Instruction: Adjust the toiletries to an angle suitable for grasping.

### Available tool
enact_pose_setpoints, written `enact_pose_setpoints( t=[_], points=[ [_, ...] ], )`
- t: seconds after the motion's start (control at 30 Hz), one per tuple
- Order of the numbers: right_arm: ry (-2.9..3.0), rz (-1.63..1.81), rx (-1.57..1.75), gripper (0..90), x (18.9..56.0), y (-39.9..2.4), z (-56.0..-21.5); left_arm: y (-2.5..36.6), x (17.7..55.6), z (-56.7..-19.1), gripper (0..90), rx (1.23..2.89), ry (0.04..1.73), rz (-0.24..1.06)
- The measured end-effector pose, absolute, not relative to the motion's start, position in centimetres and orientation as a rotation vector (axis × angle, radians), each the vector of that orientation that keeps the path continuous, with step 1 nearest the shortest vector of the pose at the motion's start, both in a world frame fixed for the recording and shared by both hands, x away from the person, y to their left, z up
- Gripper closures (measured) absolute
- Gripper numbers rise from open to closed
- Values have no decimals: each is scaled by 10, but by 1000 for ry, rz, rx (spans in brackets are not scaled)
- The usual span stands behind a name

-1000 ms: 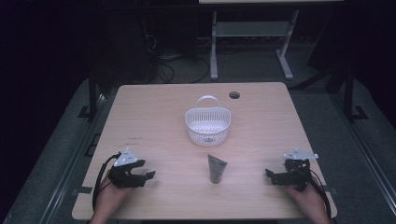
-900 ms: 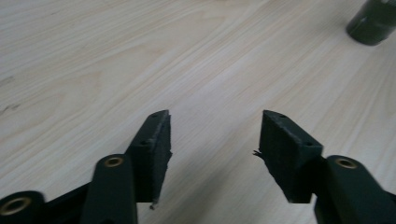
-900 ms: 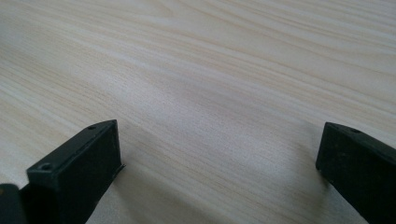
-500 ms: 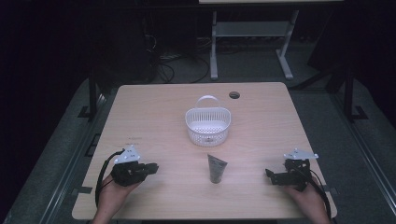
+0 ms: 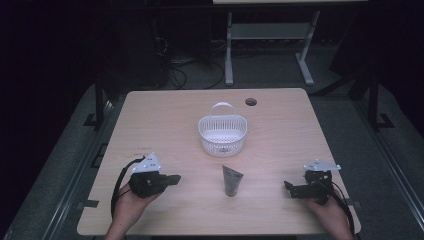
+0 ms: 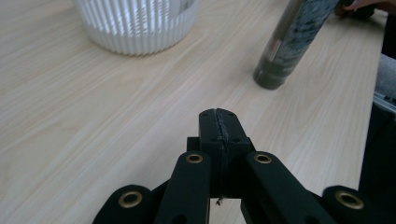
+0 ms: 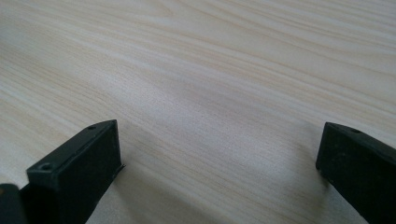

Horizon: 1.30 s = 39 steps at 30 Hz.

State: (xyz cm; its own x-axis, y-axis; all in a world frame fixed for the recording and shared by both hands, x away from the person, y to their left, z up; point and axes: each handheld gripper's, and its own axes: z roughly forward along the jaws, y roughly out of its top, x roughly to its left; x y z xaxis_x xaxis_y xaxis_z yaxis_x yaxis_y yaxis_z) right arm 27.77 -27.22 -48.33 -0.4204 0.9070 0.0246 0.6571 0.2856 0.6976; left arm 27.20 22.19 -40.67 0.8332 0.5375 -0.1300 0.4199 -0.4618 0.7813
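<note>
A dark grey tube [image 5: 231,180] stands cap down on the wooden table [image 5: 165,130], in front of a white slatted basket [image 5: 222,141] with a handle. My left gripper [image 5: 175,178] hovers left of the tube, pointing toward it. Its jaws have just been closing and now meet with nothing between them. The left gripper view has the shut left gripper [image 6: 218,115] low in the middle, the tube [image 6: 292,42] ahead to the right and the basket [image 6: 135,23] at the top left. My right gripper [image 5: 287,186] rests right of the tube, open and empty. In the right gripper view, the right gripper [image 7: 219,135] frames bare wood.
A round cable hole [image 5: 251,102] sits near the table's far edge. Beyond the table, a white metal stand [image 5: 270,35] and cables are on the dark floor. A hand [image 6: 369,4] holding the other gripper is at the top right of the left gripper view.
The left gripper's jaws have gone from open to shut, and the hand has lifted and shifted slightly right toward the tube. The right gripper has stayed put.
</note>
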Motion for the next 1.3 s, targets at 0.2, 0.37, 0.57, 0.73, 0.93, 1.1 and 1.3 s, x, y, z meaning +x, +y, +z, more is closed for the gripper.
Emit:
enact_pose_setpoints(
  t=[0.2, 0.37, 0.57, 0.73, 0.93, 1.1, 1.3],
  points=[
    [2183, 908, 1411, 0, 278, -272, -483, 210, 274, -398, 895, 2120, 649, 149],
    [2183, 907, 1410, 0, 278, -272, -483, 200, 276, -390, 895, 2111, 611, 135],
    [2183, 908, 1410, 0, 278, -272, -483, 185, 278, -380, 896, 2103, 555, 121],
    [2184, 907, 1410, 0, 278, -272, -483, 173, 279, -371, 896, 2098, 506, 117],
    [2184, 907, 1410, 0, 278, -272, -483, 159, 280, -362, 896, 2091, 462, 110],
    [2184, 907, 1410, 0, 278, -272, -483, 147, 282, -358, 896, 2086, 432, 105],
    [2184, 907, 1410, 0, 278, -272, -483, 134, 283, -358, 896, 2098, 400, 92]
  ],
)
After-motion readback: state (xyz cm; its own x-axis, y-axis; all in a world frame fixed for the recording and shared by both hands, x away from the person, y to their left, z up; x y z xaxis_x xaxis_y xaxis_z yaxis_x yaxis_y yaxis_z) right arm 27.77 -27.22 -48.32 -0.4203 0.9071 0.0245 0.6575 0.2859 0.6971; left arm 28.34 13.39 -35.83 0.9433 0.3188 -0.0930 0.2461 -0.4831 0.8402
